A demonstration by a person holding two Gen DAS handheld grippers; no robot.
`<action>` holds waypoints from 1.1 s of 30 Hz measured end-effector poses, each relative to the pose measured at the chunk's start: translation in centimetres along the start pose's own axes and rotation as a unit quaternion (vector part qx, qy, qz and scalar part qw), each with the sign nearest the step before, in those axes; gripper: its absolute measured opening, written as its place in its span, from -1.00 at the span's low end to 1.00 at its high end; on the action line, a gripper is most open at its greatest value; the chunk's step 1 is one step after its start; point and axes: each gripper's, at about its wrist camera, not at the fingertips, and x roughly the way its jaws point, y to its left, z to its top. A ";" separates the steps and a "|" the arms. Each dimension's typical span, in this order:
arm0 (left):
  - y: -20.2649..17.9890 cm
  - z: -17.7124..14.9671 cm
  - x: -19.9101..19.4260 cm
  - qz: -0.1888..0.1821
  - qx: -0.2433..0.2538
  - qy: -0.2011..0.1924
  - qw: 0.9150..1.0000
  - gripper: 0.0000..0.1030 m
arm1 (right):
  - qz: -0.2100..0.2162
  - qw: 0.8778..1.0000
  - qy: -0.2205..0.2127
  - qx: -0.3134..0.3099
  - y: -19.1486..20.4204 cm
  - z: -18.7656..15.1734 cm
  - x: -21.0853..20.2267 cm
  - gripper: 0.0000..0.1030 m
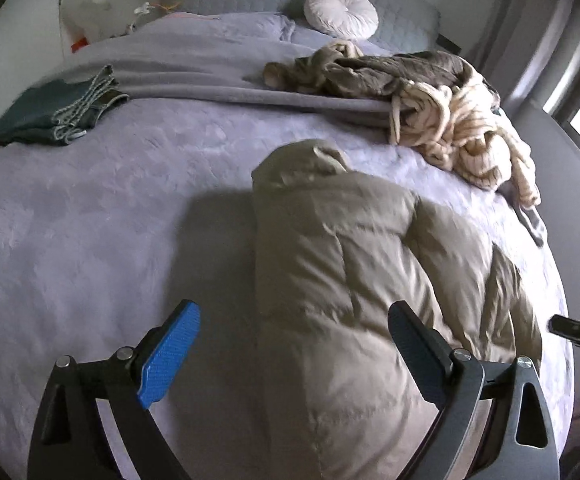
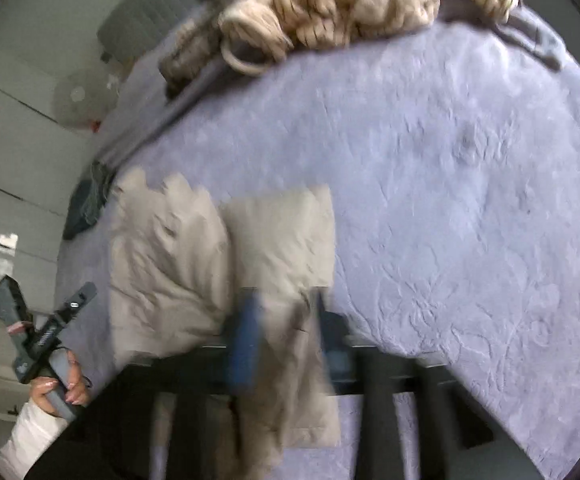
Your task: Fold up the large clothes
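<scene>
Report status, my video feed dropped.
Left claw open over the puffy jacket. Right claw pinching a jacket edge. Sweater pile further up the bed, not in the way.

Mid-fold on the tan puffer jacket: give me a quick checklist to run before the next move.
1. Right gripper closed on the jacket: ok, fabric sits between its pads, though the view is blurred.
2. Left gripper free: ok, jaws wide open over the jacket, pressing nothing.
3. Bare blanket left of the jacket to fold onto: ok.
4. Clothes pile clear of the jacket: ok, apart, farther up the bed.
5. Folded dark garment out of the way: ok, far left.
6. Jacket lying flat: not ok, puffy and bunched.
</scene>
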 end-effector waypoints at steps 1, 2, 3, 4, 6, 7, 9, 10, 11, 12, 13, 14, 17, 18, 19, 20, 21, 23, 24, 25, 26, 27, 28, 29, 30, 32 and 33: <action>-0.4 0.3 0.4 0.001 -0.003 0.001 1.000 0.87 | 0.015 1.000 -0.012 -0.004 0.7 0.2 -0.5 -0.66; -0.8 0.6 0.7 -0.001 -0.005 0.002 1.000 0.87 | 0.023 1.000 -0.018 -0.011 1.7 0.5 -0.4 -0.66; -1.5 0.7 1.3 -0.002 0.000 0.003 1.000 0.87 | 0.029 0.999 -0.023 -0.027 2.9 0.7 -0.3 -0.66; -2.4 0.6 2.1 0.002 0.008 0.009 1.000 0.87 | 0.030 0.998 -0.025 -0.049 4.3 0.9 0.2 -0.66; -3.7 0.3 3.6 0.015 0.025 0.025 0.999 0.87 | 0.019 0.997 -0.026 -0.073 6.9 1.1 2.2 -0.66; -4.4 -0.1 4.4 0.018 0.033 0.033 0.999 0.87 | 0.007 0.996 -0.025 -0.080 7.8 1.2 3.6 -0.66; -5.3 -0.8 5.6 0.022 0.038 0.042 0.998 0.88 | -0.019 0.997 -0.022 -0.075 7.2 1.1 5.5 -0.66; -5.5 -1.1 5.9 0.028 0.042 0.038 0.998 0.88 | -0.042 0.997 -0.016 -0.067 6.7 1.0 6.7 -0.66; -5.7 -1.2 6.1 0.030 0.045 0.037 0.998 0.88 | -0.055 0.997 -0.009 -0.060 5.7 0.5 7.3 -0.68; -5.8 -1.3 6.3 0.028 0.045 0.039 0.998 0.89 | -0.065 0.997 0.001 -0.047 4.6 0.2 8.2 -0.74; -5.8 -1.4 6.6 0.026 0.044 0.040 0.998 0.90 | -0.067 0.997 0.009 -0.034 3.5 0.0 8.8 -0.75; -5.9 -1.4 6.8 0.027 0.044 0.041 0.998 0.94 | -0.066 0.997 0.014 -0.026 2.4 -0.3 9.1 -0.75; -6.0 -1.7 7.1 0.027 0.042 0.041 0.998 0.94 | -0.064 0.997 0.019 -0.027 1.4 -0.4 10.2 -0.75; -6.0 -1.7 7.0 0.030 0.043 0.041 0.998 0.94 | -0.065 0.997 0.020 -0.030 1.4 -0.6 10.3 -0.76; -6.0 -1.8 7.0 0.031 0.045 0.042 0.998 0.94 | -0.068 0.997 0.020 -0.032 1.4 -0.8 10.2 -0.75; -6.0 -1.8 6.9 0.032 0.045 0.044 0.998 0.94 | -0.070 0.997 0.021 -0.033 1.6 -0.8 10.3 -0.75; -5.9 -1.8 6.8 0.033 0.045 0.045 0.997 0.94 | -0.070 0.997 0.020 -0.033 1.7 -0.9 10.1 -0.75; -5.7 -1.8 6.4 0.034 0.040 0.050 0.997 0.94 | -0.063 0.997 0.023 -0.027 1.6 -0.8 9.8 -0.75; -5.6 -1.8 6.1 0.035 0.038 0.052 0.997 0.94 | -0.058 0.998 0.023 -0.024 1.6 -0.8 9.6 -0.75; -5.5 -1.9 5.7 0.039 0.037 0.054 0.997 0.94 | -0.055 0.998 0.024 -0.022 1.6 -0.8 9.4 -0.73; -5.4 -2.0 5.4 0.042 0.039 0.054 0.997 0.94 | -0.053 0.998 0.026 -0.023 1.7 -0.8 9.0 -0.70; -5.3 -2.1 4.9 0.046 0.041 0.053 0.997 0.94 | -0.053 0.998 0.027 -0.026 1.9 -0.9 8.6 -0.69; -5.2 -2.4 4.1 0.051 0.046 0.051 0.996 0.94 | -0.053 0.998 0.026 -0.034 2.2 -1.2 7.9 -0.68; -5.0 -2.6 3.6 0.052 0.048 0.049 0.996 0.94 | -0.053 0.997 0.025 -0.041 2.4 -1.3 7.5 -0.67; -4.9 -3.0 2.9 0.052 0.048 0.048 0.996 0.94 | -0.053 0.997 0.023 -0.048 2.6 -1.6 7.0 -0.67; -4.5 -3.7 1.7 0.051 0.045 0.051 0.996 0.94 | -0.049 0.997 0.024 -0.061 3.1 -2.5 5.7 -0.67; -4.3 -4.1 1.0 0.049 0.044 0.052 0.996 0.94 | -0.048 0.996 0.024 -0.064 3.2 -2.9 5.3 -0.67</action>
